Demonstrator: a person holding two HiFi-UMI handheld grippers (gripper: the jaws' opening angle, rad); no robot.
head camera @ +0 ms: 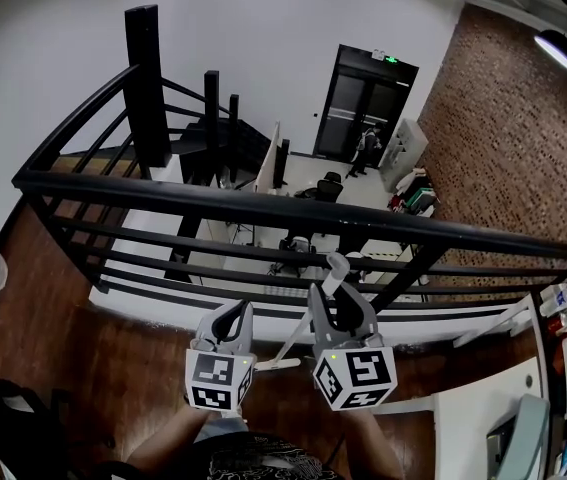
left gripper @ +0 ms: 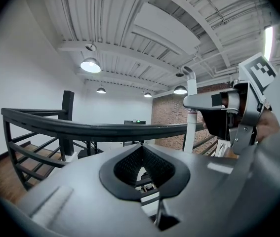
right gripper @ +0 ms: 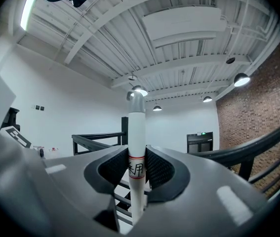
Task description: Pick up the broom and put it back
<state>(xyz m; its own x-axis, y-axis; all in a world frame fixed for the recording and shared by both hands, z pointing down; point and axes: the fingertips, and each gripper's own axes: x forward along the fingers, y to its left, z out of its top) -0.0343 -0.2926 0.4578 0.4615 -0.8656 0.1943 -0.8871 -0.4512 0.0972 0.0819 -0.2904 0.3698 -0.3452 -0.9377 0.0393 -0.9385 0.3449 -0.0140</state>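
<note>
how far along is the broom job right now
Done: the broom handle is grasped, clamped upright between the right gripper's pads. In hand: it is held up by the black railing, while the left gripper is shut and empty. Left: putting it back. No storage spot shows in these views.

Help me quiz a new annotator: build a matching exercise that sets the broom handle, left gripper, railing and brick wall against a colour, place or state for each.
Things:
1. broom handle
2. left gripper
3. railing
4. brick wall

Descriptions:
A. black, runs across ahead of both grippers
B. white, clamped in the right gripper
C. at the right side of the head view
D. shut, with nothing in it

Pairs: 1-B, 2-D, 3-A, 4-C
</note>
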